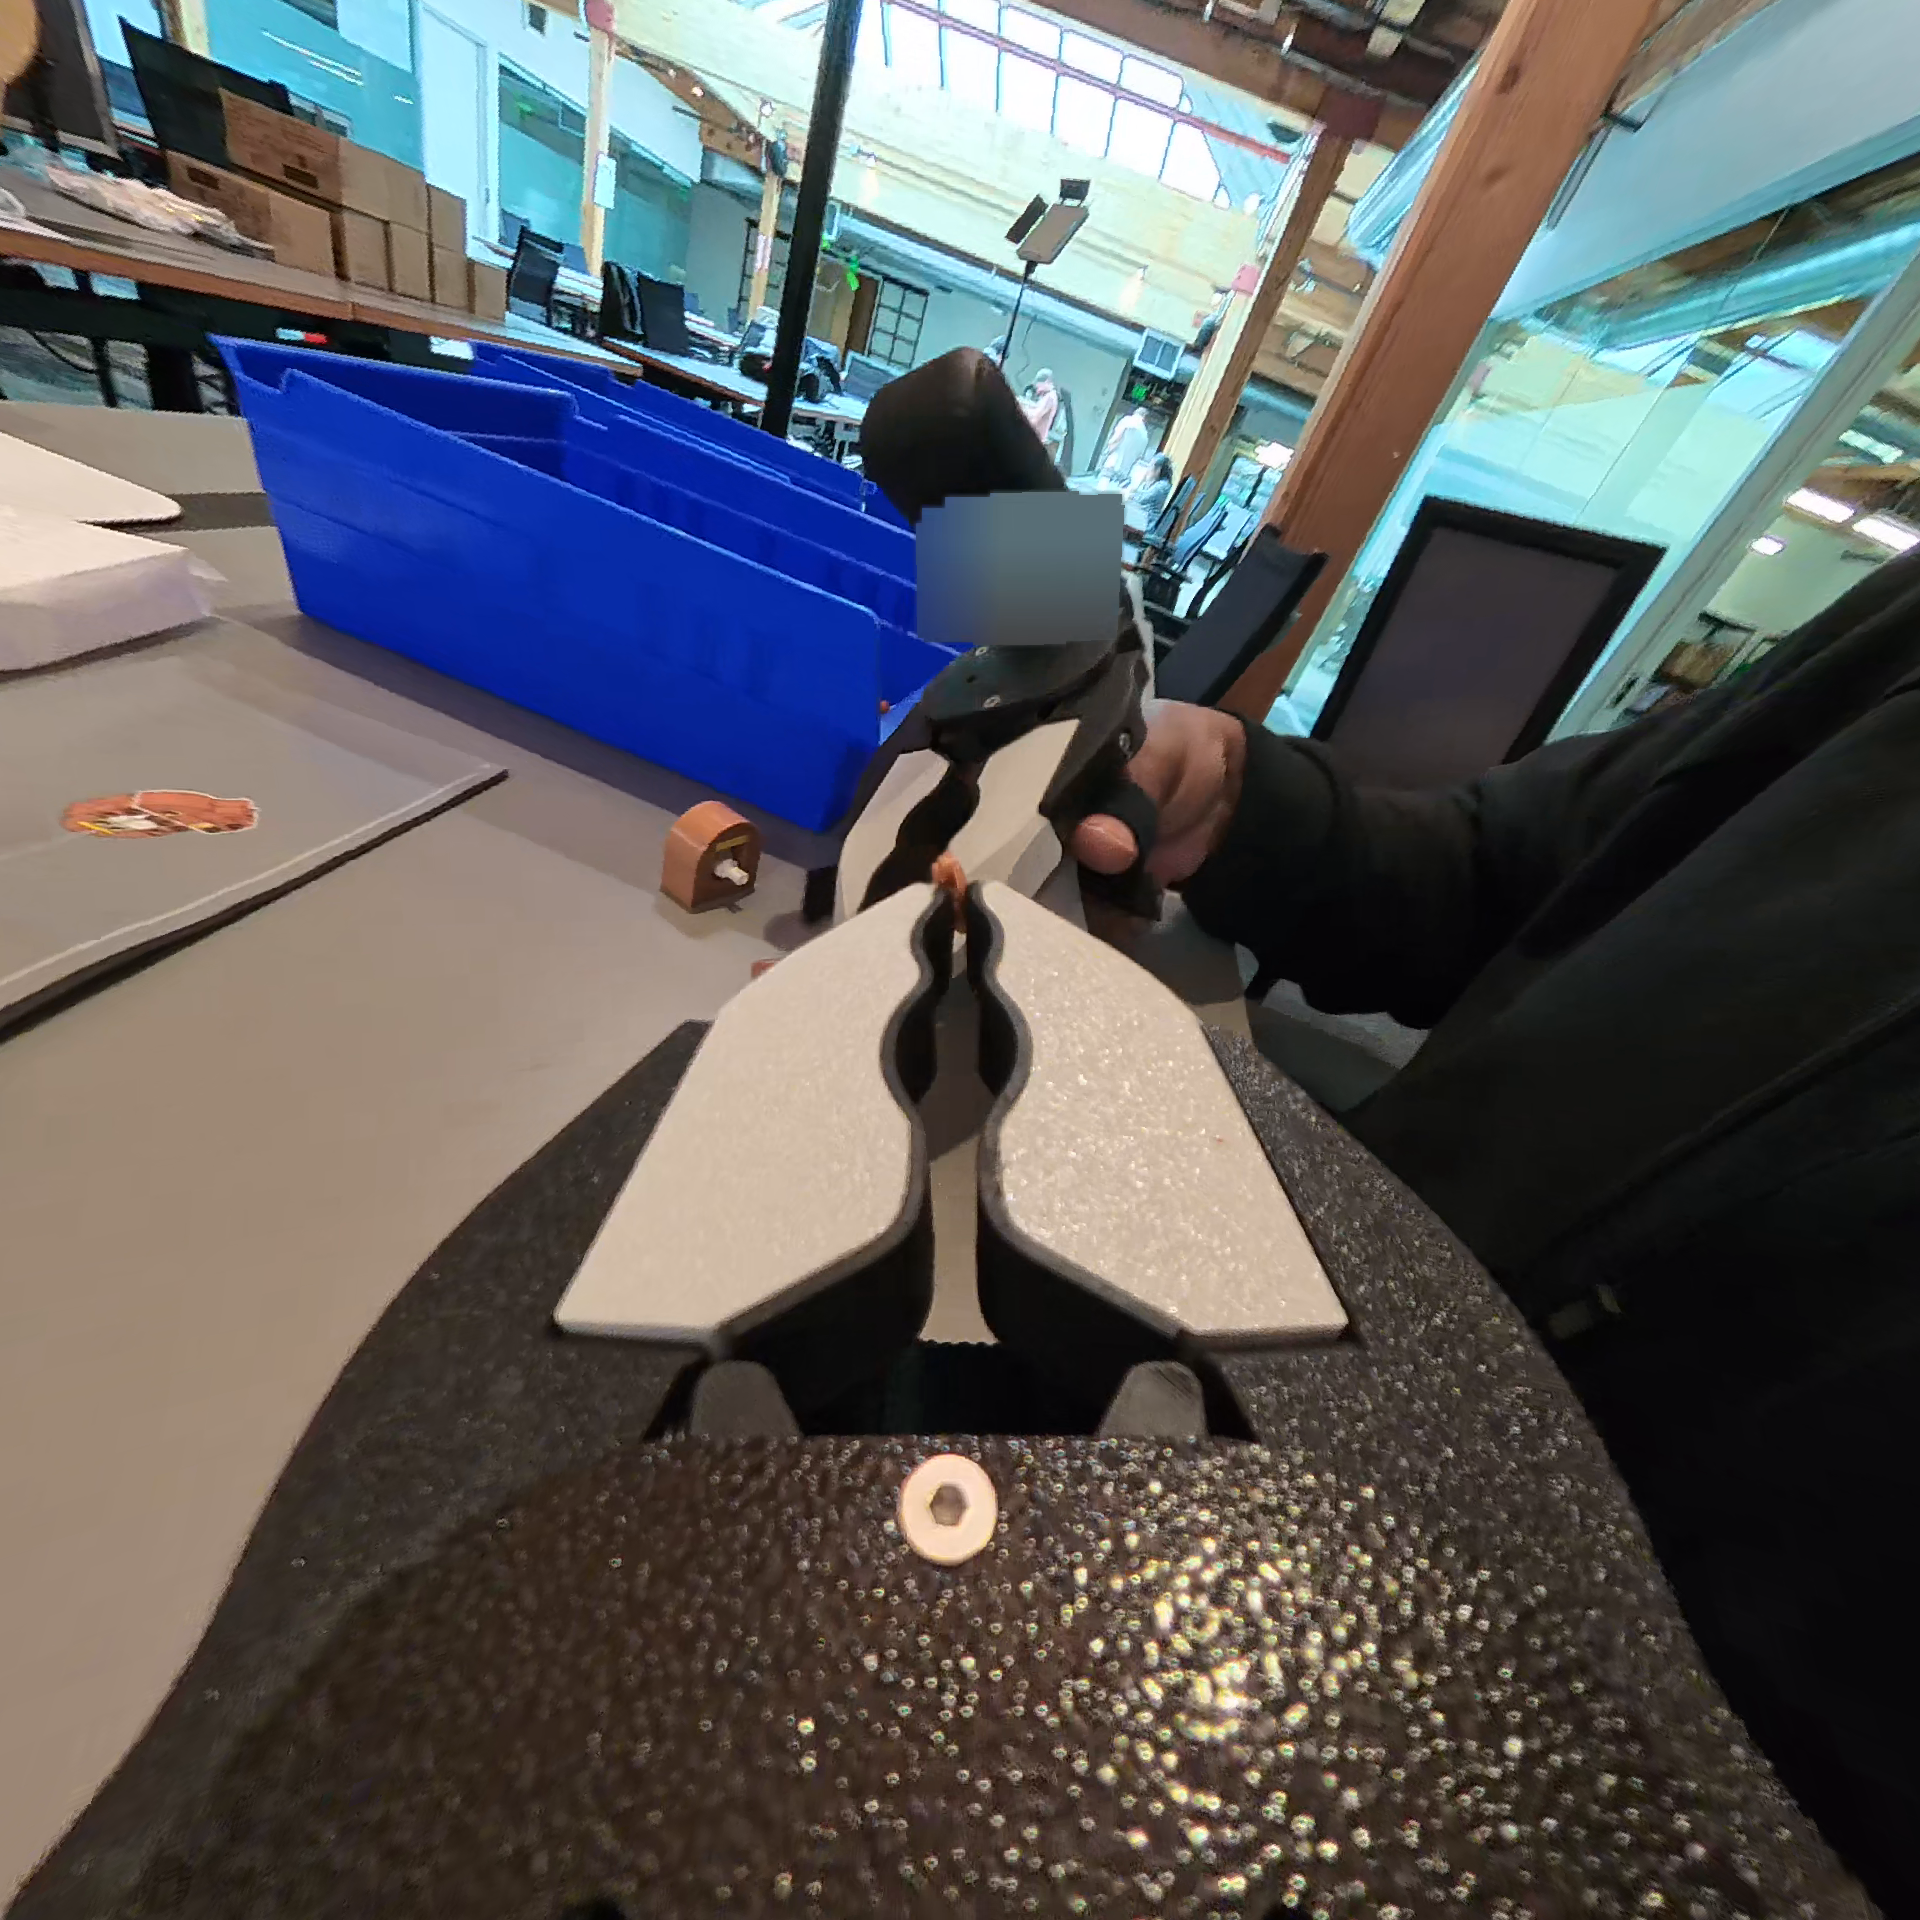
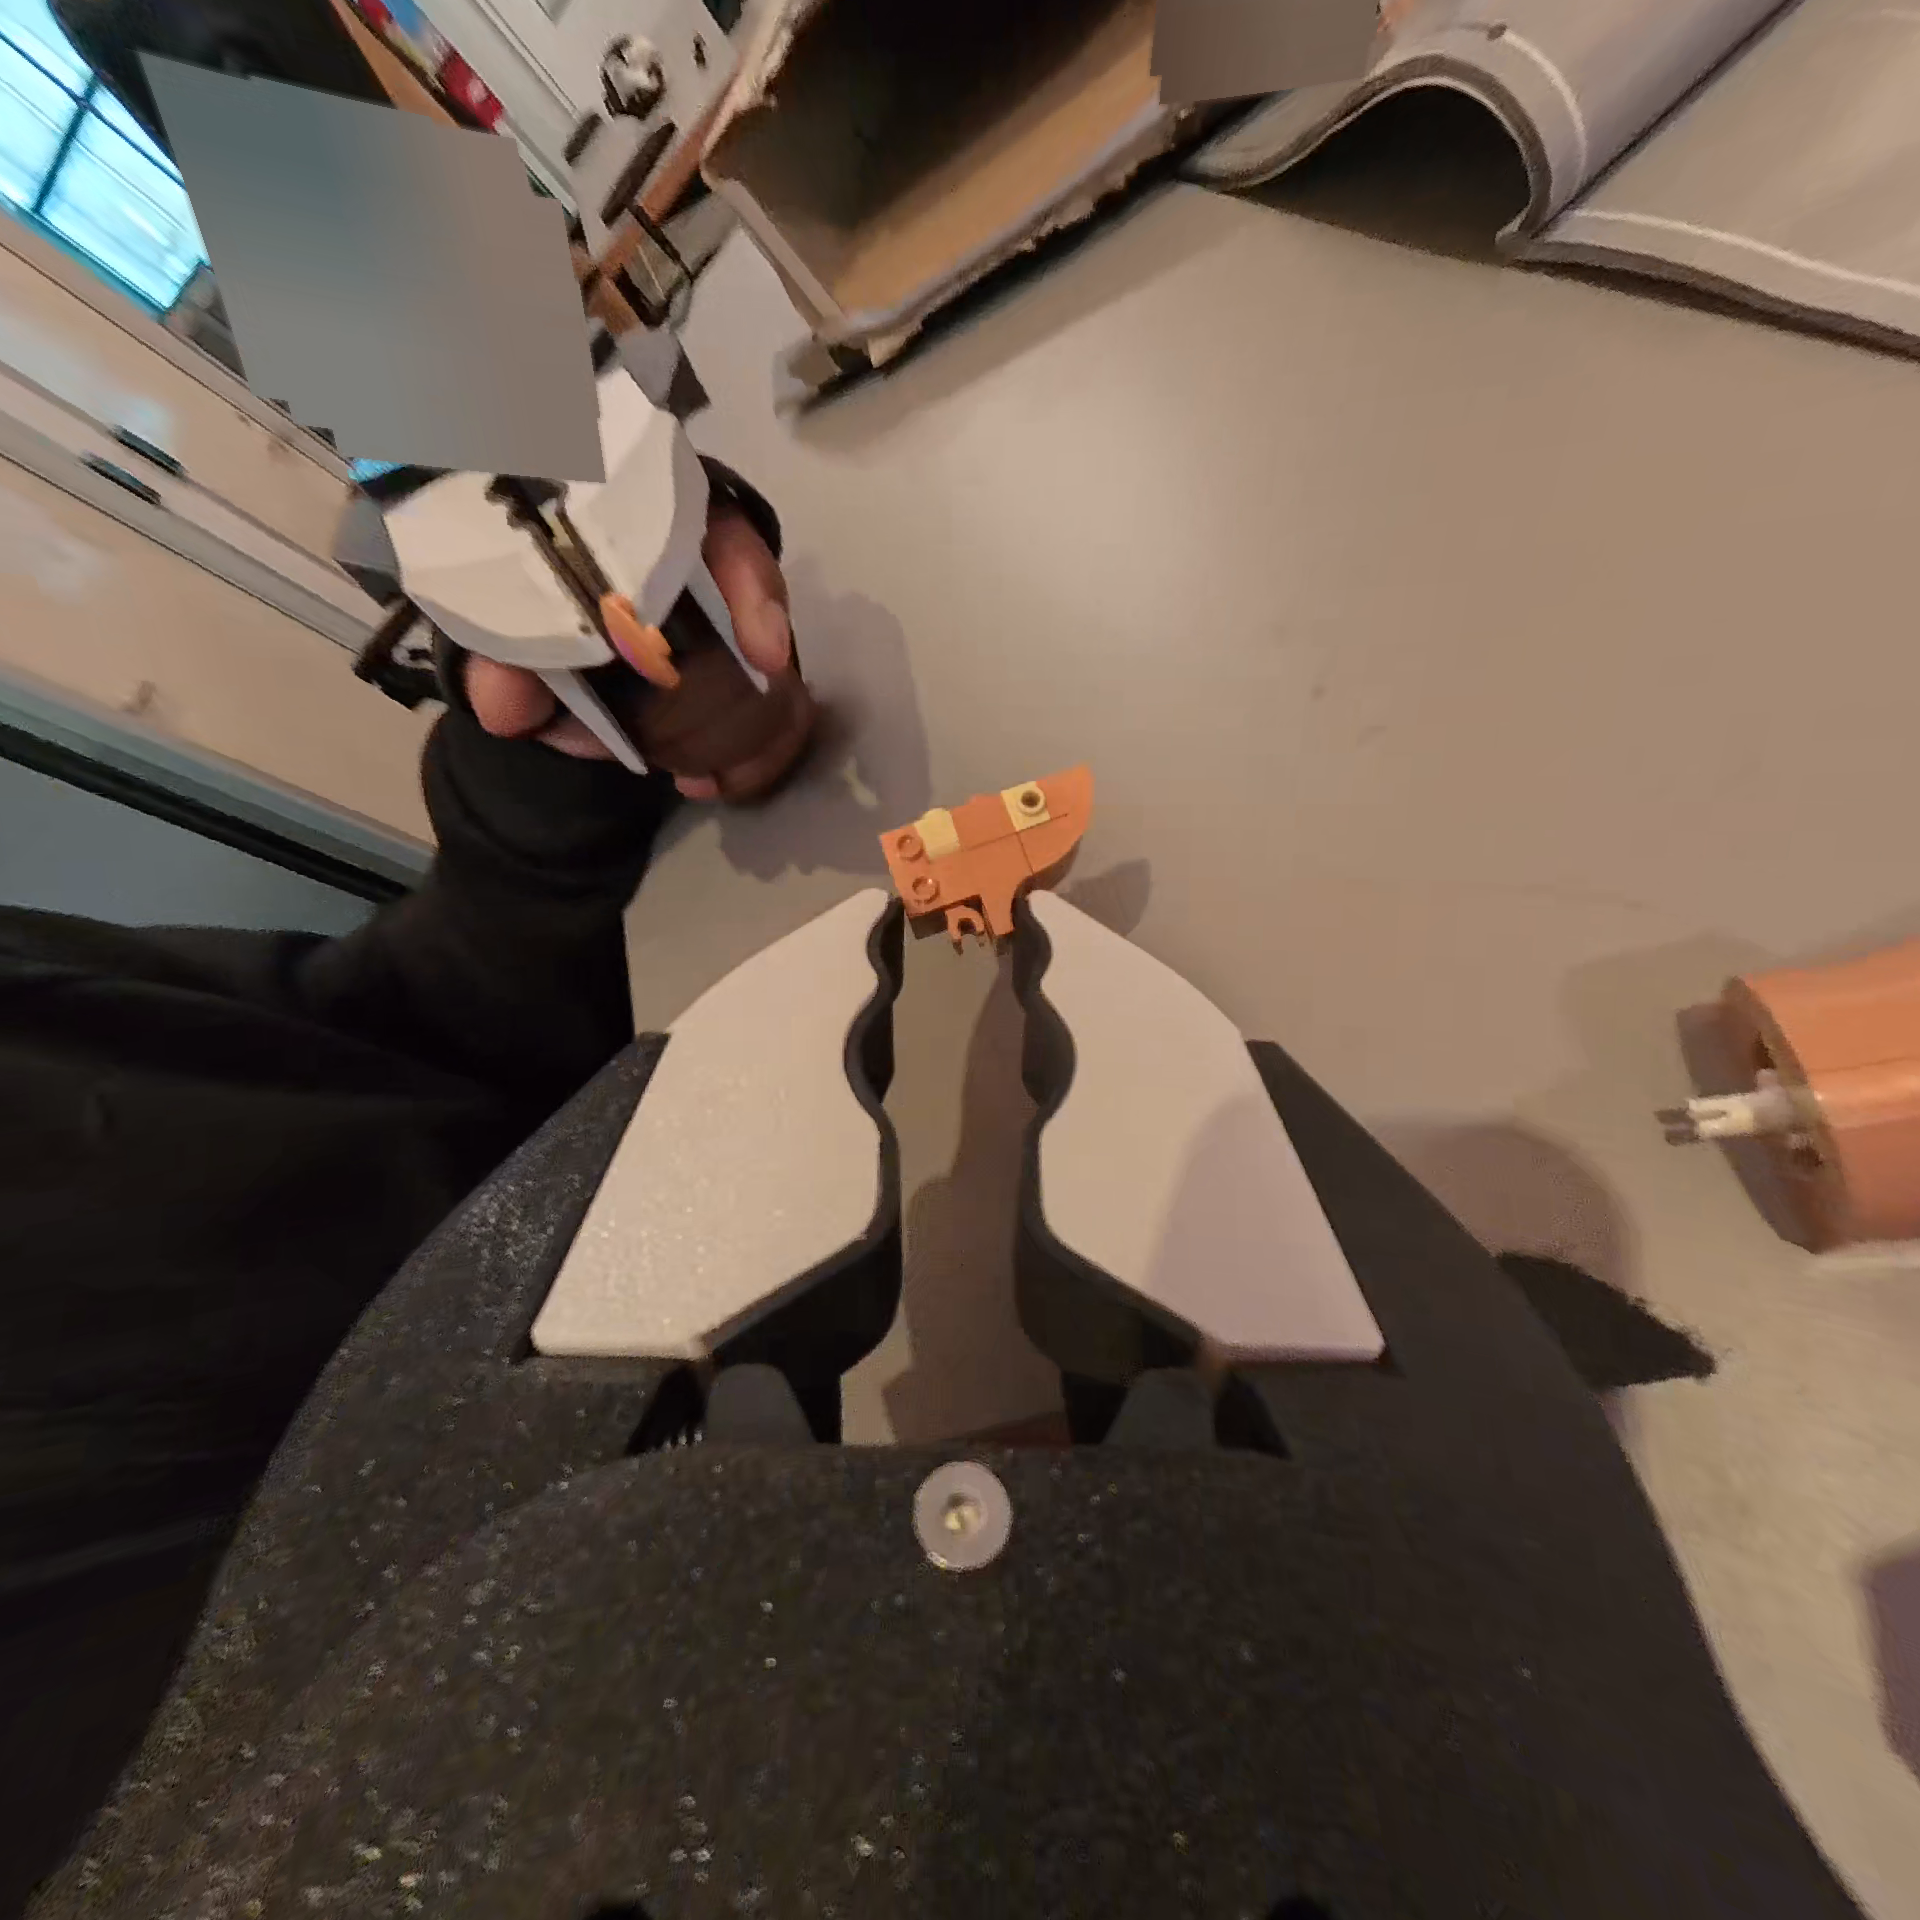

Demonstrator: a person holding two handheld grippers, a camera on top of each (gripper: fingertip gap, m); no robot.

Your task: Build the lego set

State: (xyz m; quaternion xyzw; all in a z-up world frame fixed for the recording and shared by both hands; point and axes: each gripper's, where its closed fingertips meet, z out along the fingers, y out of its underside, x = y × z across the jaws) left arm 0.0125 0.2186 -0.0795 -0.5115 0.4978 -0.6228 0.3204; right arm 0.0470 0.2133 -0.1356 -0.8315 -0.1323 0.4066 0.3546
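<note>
Where the right wrist view looks down its own fingers, the right hand-held gripper is narrowed around the lower end of an orange brick assembly. Both fingertips appear to press its sides, and the rest of the assembly juts out toward 12 o'clock over the grey counter. The assembly carries two pale tan pieces on top and a small clip at its near edge.

At 10 o'clock from it, the left hand-held gripper is pressed together on a small flat orange piece, which pokes out past the fingertips. In the left wrist view the two grippers face each other tip to tip. A person's hand in a black fingerless glove holds the right one.

A rounded brown brick block with a white axle sticking out of its face lies on the counter. It is at 3 o'clock of the right gripper and apart from it.

Farther off in the left wrist view, blue plastic bins stand in a row at 11 o'clock, and a grey mat with a sticker on it lies at 9 o'clock. The right wrist view shows a torn cardboard box at 12 o'clock and a folded grey mat at 1 o'clock.

Beyond is an open workshop hall with timber posts, glass partitions, desks and stacked cartons.
</note>
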